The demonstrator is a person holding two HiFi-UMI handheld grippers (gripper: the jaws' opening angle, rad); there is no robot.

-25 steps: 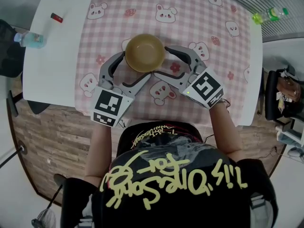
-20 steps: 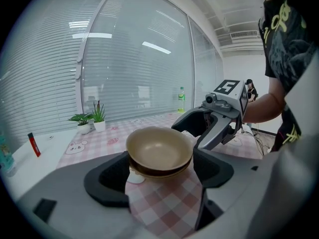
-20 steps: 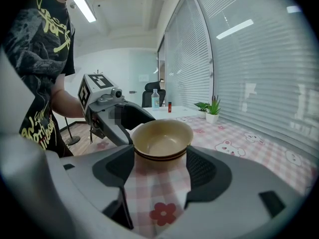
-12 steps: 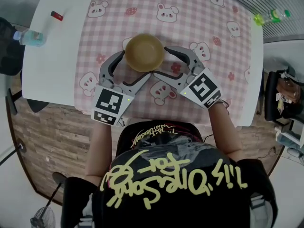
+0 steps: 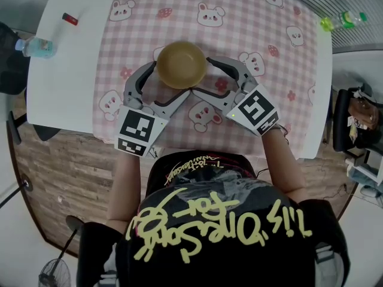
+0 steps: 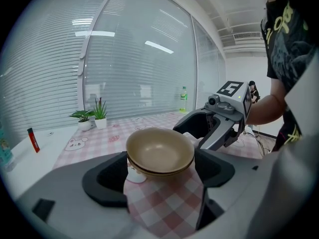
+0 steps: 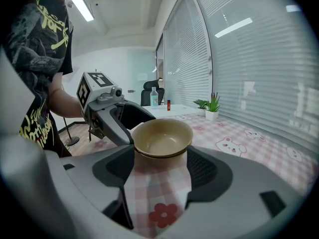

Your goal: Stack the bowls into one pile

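Two tan bowls (image 5: pixel 181 64) sit nested in one pile on the pink checked cloth (image 5: pixel 251 28); the gripper views show both rims (image 6: pixel 159 151) (image 7: pixel 162 137). My left gripper (image 5: pixel 170 81) stands open at the pile's near-left side, one finger by the bowl's left edge and one under its near edge. My right gripper (image 5: pixel 203 76) is open at the near-right side, with the pile between its tips. In the left gripper view my own jaws (image 6: pixel 162 176) flank the pile; in the right gripper view the right gripper's jaws (image 7: pixel 159 171) do the same. I cannot tell whether the fingers touch the bowls.
A water bottle (image 5: pixel 36 46) and a small red object (image 5: pixel 70 20) lie on the white table at the far left. A green bottle (image 5: pixel 341 20) lies at the far right edge. Potted plants (image 6: pixel 92 118) stand at the back by the window.
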